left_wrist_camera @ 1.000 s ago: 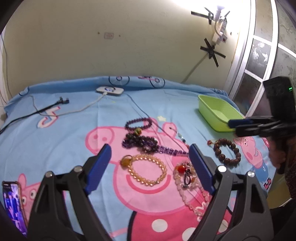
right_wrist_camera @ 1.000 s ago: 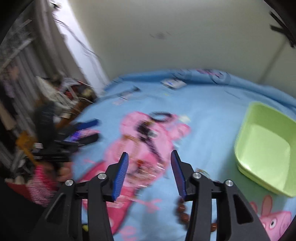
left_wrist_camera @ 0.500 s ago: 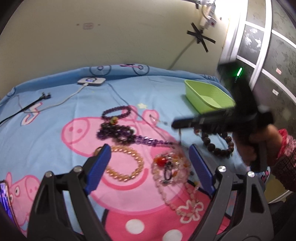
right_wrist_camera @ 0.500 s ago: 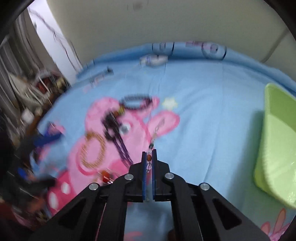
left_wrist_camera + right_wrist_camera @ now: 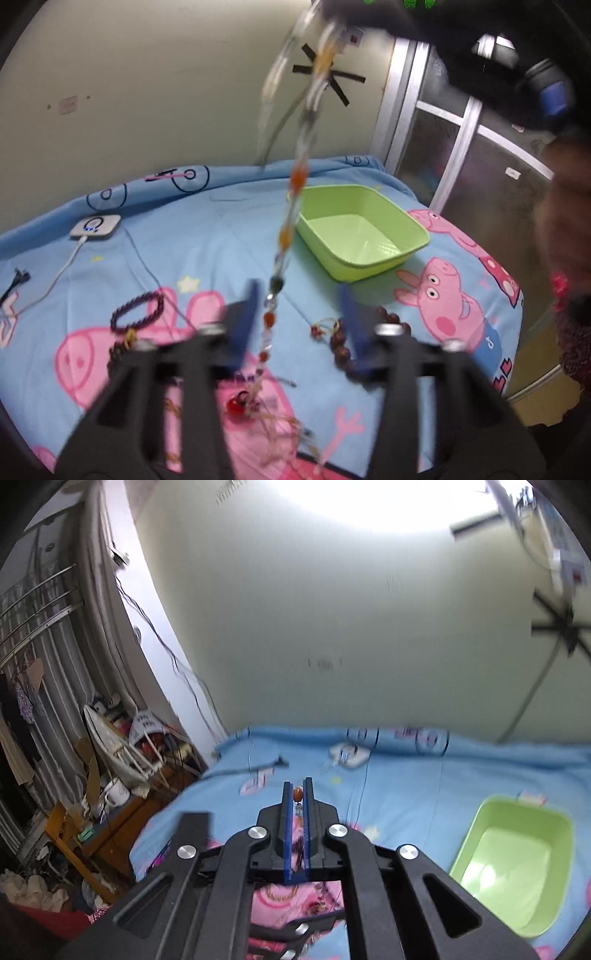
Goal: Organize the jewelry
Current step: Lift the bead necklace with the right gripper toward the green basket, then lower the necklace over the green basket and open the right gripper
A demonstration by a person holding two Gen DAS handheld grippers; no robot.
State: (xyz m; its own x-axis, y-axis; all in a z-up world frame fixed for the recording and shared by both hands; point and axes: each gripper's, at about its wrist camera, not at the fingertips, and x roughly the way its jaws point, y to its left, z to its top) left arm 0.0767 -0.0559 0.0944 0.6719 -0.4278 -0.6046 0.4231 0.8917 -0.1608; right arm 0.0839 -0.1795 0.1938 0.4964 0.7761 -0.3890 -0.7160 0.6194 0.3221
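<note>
My right gripper (image 5: 297, 794) is shut on a thin beaded chain (image 5: 297, 794) and holds it high above the bed. In the left wrist view the chain (image 5: 291, 206) hangs from the top of the frame down to the pile of pale bead necklaces (image 5: 258, 406). My left gripper (image 5: 299, 314) is open and empty, low over the jewelry. A dark purple bracelet (image 5: 137, 309) lies to its left and a brown bead bracelet (image 5: 341, 347) to its right. The green bin (image 5: 360, 230) stands empty behind; it also shows in the right wrist view (image 5: 517, 864).
The jewelry lies on a blue Peppa Pig bedsheet (image 5: 221, 236). A white charger box (image 5: 96, 226) with cables sits at the back left. A wall and glass door rise behind the bed. Cluttered furniture (image 5: 110, 775) stands off the bed's left side.
My right gripper closed on the thin chain and lifted it high, so it now hangs stretched. My left gripper moved forward and turned right toward the green bin.
</note>
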